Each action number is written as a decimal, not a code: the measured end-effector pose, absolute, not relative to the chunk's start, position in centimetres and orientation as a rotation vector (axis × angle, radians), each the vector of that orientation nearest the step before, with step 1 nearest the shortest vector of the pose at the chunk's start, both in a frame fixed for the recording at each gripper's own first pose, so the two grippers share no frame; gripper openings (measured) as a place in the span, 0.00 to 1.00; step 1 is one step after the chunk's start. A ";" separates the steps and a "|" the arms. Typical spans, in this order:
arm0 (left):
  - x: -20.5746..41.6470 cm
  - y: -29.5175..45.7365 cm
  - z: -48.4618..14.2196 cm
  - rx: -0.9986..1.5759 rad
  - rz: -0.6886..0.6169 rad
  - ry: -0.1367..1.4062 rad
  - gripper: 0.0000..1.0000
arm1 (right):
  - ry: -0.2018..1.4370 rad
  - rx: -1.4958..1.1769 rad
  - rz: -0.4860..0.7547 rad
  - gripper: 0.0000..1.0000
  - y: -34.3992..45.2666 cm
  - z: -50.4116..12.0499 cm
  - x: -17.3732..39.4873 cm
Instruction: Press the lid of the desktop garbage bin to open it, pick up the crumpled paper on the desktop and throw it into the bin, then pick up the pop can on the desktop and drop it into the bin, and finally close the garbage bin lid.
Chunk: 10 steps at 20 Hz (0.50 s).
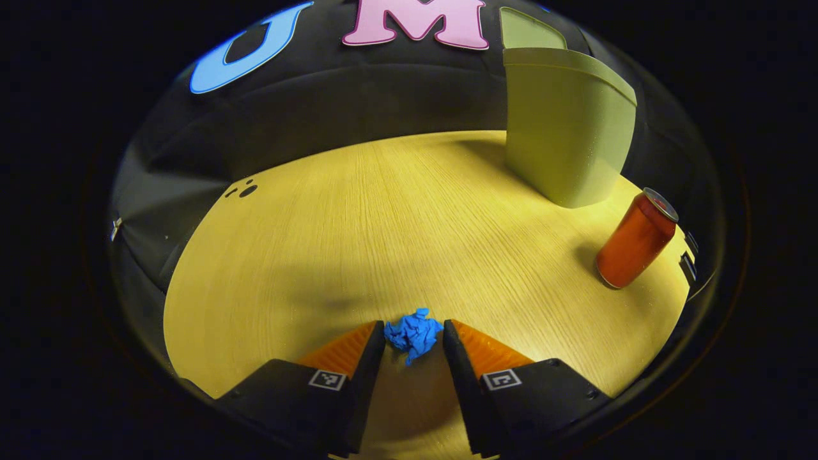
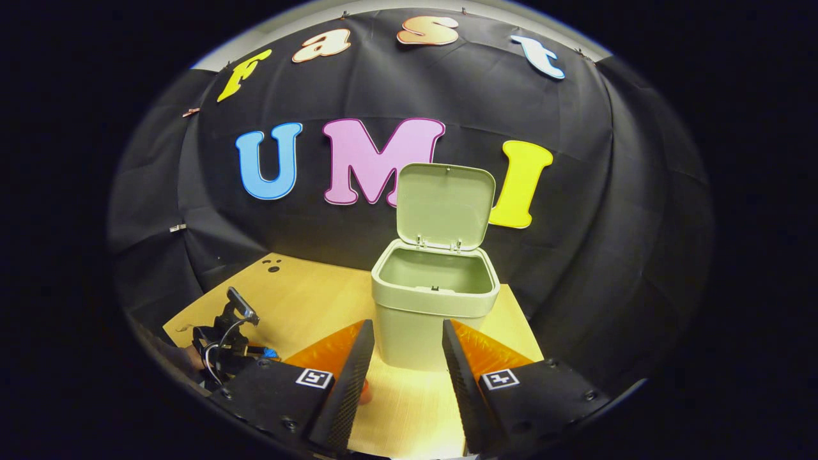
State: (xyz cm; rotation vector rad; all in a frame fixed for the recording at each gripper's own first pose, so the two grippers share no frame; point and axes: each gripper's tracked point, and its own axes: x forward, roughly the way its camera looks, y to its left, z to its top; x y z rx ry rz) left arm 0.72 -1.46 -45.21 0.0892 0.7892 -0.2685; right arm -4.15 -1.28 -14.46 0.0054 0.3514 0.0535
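Observation:
A blue crumpled paper (image 1: 414,333) lies on the wooden table (image 1: 383,223), right between the tips of my left gripper (image 1: 414,329), which is open with a finger close on each side. The orange-red pop can (image 1: 636,239) stands at the right, near the table's edge. The pale green bin (image 1: 569,140) is behind it, lid (image 1: 530,29) raised. In the right gripper view the bin (image 2: 434,300) stands ahead with its lid (image 2: 445,204) upright and its inside bare. My right gripper (image 2: 407,332) hovers open in front of it, holding nothing.
The other gripper (image 2: 233,338) is low over the table (image 2: 307,300) at the lower left of the right gripper view. A few dark marks (image 1: 243,190) sit near the table's far left corner. The black cloth wall closes the back.

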 end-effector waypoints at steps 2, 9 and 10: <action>0.7 -1.6 -45.4 0.096 -0.294 0.805 0.53 | 0.364 0.015 0.055 0.69 -1.1 -14.9 -4.2; 1.3 -0.5 -42.2 0.051 -0.284 0.770 0.39 | 0.394 0.028 0.084 0.70 0.0 -16.5 -3.5; 1.5 -0.6 -40.9 0.041 -0.284 0.747 0.39 | 0.397 0.033 0.091 0.70 0.2 -16.7 -3.6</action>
